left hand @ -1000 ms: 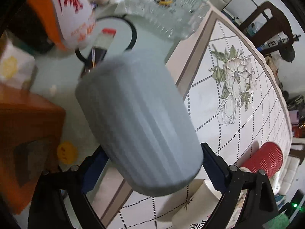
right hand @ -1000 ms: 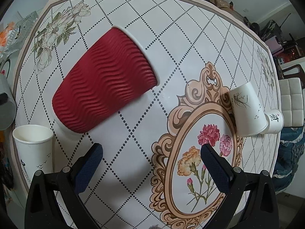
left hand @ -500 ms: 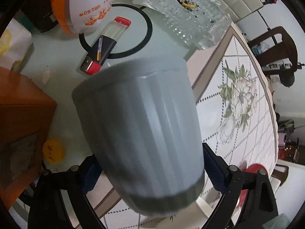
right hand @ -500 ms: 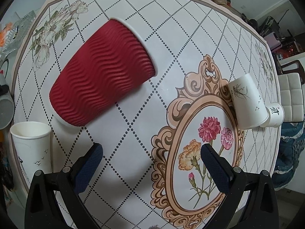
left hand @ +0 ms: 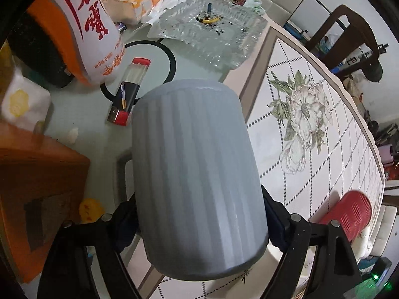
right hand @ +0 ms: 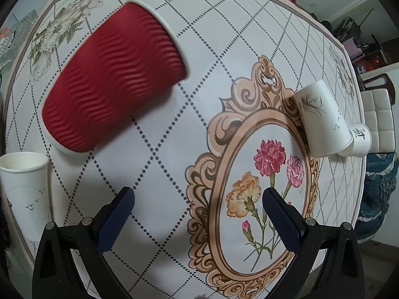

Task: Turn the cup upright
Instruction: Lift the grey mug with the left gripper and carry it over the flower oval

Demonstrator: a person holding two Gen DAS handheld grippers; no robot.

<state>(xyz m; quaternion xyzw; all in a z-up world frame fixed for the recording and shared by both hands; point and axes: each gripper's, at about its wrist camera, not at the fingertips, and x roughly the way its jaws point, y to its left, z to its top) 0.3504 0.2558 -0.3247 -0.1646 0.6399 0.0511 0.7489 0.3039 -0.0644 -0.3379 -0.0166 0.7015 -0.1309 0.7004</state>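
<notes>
My left gripper (left hand: pixel 199 224) is shut on a grey ribbed cup (left hand: pixel 197 174) and holds it in the air over the table's left edge, its long axis pointing away from the camera. My right gripper (right hand: pixel 198 214) is open and empty above the floral tablecloth (right hand: pixel 224 49). A red wavy cup (right hand: pixel 114 79) lies on its side ahead and to the left of the right gripper; it also shows in the left wrist view (left hand: pixel 349 211). The grey cup's mouth is hidden.
A white paper cup (right hand: pixel 25 189) stands upright at the left edge. Two white cups (right hand: pixel 324 122) lie nested on their sides at the right. A glass ashtray (left hand: pixel 212 27), a lighter (left hand: pixel 129 92) and an orange-and-white bottle (left hand: pixel 82 25) sit beyond the grey cup.
The grey cup has rotated in my left gripper from leaning left to nearly straight ahead. My right gripper has drifted a little; the red cup has not moved on the cloth.
</notes>
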